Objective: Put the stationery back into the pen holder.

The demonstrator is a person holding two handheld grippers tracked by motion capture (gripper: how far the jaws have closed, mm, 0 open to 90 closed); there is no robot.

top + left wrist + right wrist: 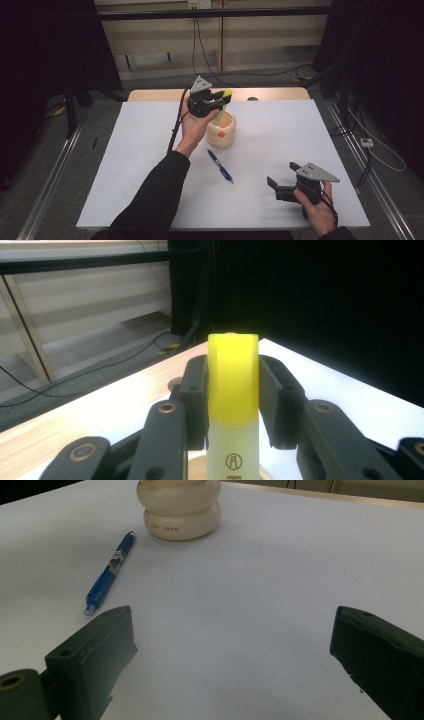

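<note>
Starting at the left of the high view, we see a dark sleeve rising from the bottom edge toward the centre of the white tabletop (pixel 145 150). Its hand carries the left tongs (pixel 220 100) in the upper middle of the frame, just above a cream-coloured ribbed holder (pixel 221 134). The left tongs are closed on a highlighter (pixel 223 102) with a yellow cap and a pale body. The highlighter stands tilted, its lower end down inside the holder's mouth and its cap sticking out above the tongs. In the left gripper view, the highlighter (pixel 233 405) fills the centre of the frame, and both black pads press against its sides just where yellow cap meets pale body.

Moving right and down in the high view, a blue pen (pixel 220 165) lies flat on the tabletop just below the holder, running diagonally, apart from it. In the right gripper view the same pen (pixel 109 574) sits at the upper left, with the holder (pixel 179 509) at the top centre.

At the lower right of the high view, the right tongs (pixel 280 182) rest low near the tabletop's front edge, well apart from the pen. Their jaws stand wide apart with nothing between them.
</note>
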